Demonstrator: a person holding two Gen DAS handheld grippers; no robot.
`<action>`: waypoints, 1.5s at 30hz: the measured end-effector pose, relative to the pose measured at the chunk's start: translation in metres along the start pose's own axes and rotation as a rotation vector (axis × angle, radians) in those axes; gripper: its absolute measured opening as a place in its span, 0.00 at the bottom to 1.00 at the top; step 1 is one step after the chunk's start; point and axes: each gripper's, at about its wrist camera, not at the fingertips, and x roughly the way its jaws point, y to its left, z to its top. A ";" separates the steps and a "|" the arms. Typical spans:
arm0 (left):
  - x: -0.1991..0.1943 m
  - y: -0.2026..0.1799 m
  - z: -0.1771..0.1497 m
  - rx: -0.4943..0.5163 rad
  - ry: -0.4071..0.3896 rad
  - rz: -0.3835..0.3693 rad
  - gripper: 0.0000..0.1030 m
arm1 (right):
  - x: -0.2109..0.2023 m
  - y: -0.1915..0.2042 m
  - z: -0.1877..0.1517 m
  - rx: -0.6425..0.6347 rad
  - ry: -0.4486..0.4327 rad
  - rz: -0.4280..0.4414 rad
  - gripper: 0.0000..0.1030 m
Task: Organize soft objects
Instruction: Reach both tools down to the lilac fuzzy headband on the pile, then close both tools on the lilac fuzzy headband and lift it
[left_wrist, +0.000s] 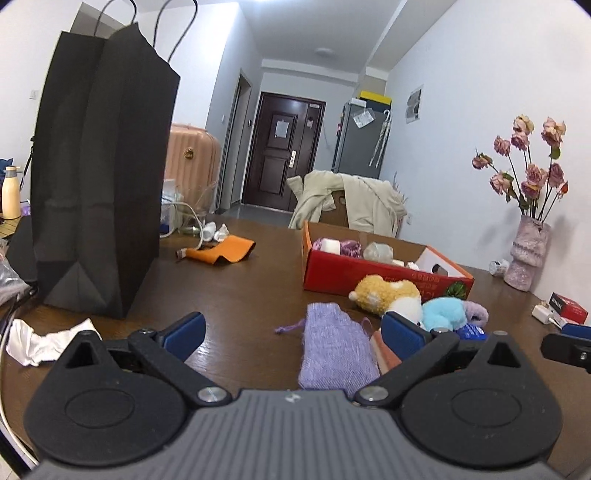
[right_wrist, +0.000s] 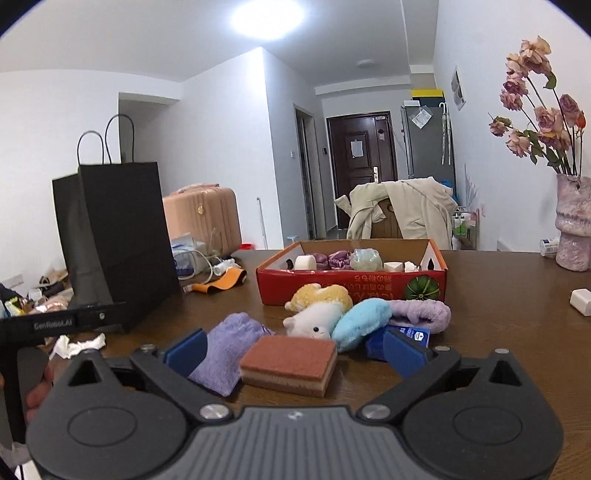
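While both of my hand-held grippers hover low over the brown table (right_wrist: 498, 325), I read the scene from largest to smallest. The black paper bag (left_wrist: 99, 184) stands upright at ten o'clock in the left wrist view, handles up. The red cardboard box (right_wrist: 351, 284) sits at twelve o'clock in the right wrist view, open-topped, with small soft items inside. A pink vase (right_wrist: 574, 225) of dried roses stands at three o'clock, near the wall.

The soft objects lie in a cluster just in front of the box: a yellow-and-white plush toy (right_wrist: 317, 306), a light blue plush (right_wrist: 364, 321) touching it, and a lilac fuzzy piece (right_wrist: 424, 314) at the cluster's two o'clock side. A purple knitted pouch (left_wrist: 332, 350) lies flat at the cluster's eight o'clock side. A layered brown-and-cream sponge (right_wrist: 290, 363) rests on the table just beside the pouch. An orange fabric piece (left_wrist: 225, 251) lies well apart, between bag and box. Crumpled white paper (left_wrist: 44, 339) lies at the bag's foot.

My left hand-held gripper (left_wrist: 291, 332) has its jaws spread wide, the pouch lying between them untouched. My right hand-held gripper (right_wrist: 295, 350) is likewise spread wide, the sponge between its blue pads (right_wrist: 186, 350), not pressed.
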 end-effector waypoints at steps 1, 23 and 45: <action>0.000 -0.002 -0.002 0.007 0.004 -0.007 1.00 | 0.003 0.000 -0.001 -0.006 0.005 -0.006 0.99; 0.104 -0.069 -0.001 0.116 0.133 -0.167 1.00 | 0.095 -0.053 0.001 0.084 0.135 -0.081 0.71; 0.263 -0.204 0.047 0.186 0.356 -0.374 0.63 | 0.193 -0.201 0.023 0.359 0.195 -0.084 0.44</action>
